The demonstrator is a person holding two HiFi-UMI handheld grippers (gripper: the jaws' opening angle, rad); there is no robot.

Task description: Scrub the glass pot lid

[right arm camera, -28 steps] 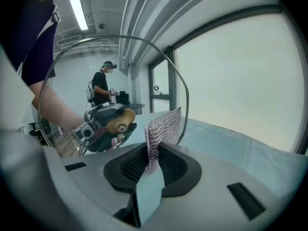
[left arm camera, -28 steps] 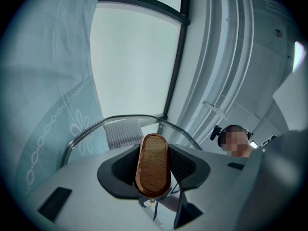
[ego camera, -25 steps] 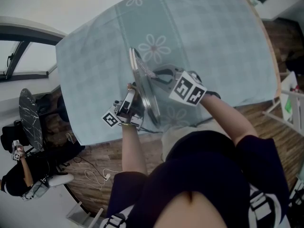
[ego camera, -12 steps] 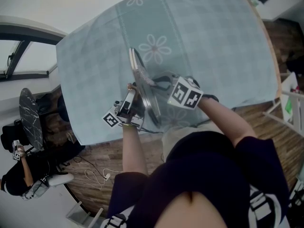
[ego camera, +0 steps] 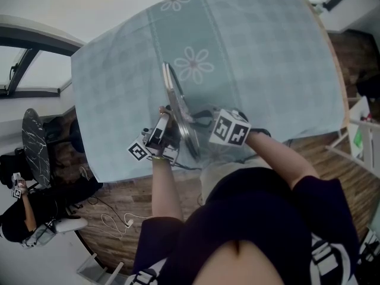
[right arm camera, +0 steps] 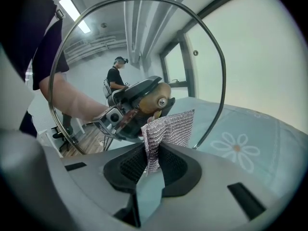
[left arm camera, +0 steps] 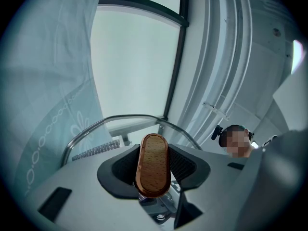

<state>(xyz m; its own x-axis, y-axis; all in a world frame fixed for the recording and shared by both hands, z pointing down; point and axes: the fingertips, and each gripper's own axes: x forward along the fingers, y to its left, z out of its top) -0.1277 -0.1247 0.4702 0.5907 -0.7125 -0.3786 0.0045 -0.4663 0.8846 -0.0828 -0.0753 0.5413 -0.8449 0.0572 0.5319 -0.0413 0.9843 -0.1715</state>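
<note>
The glass pot lid (ego camera: 178, 108) stands on edge above the table. My left gripper (ego camera: 161, 129) is shut on its wooden knob (left arm camera: 153, 165), which fills the gap between the jaws in the left gripper view. My right gripper (ego camera: 202, 122) sits on the lid's other side, shut on a silvery scrub cloth (right arm camera: 166, 129). In the right gripper view the cloth lies up against the glass, with the steel rim (right arm camera: 217, 47) arching over it. The left gripper (right arm camera: 126, 105) and the knob's screw (right arm camera: 162, 101) show through the glass. The cloth (left arm camera: 94, 149) also shows through the glass in the left gripper view.
The table wears a pale blue checked cloth with daisy prints (ego camera: 267, 58); its near edge (ego camera: 178, 170) runs just below both grippers. A white rack (ego camera: 362, 129) stands at the right, a dark chair (ego camera: 35, 147) at the left. Another person (right arm camera: 117, 76) stands far off.
My right gripper has slid with the cloth down the lid's face, towards the table's near edge. The left gripper and the lid have stayed where they were.
</note>
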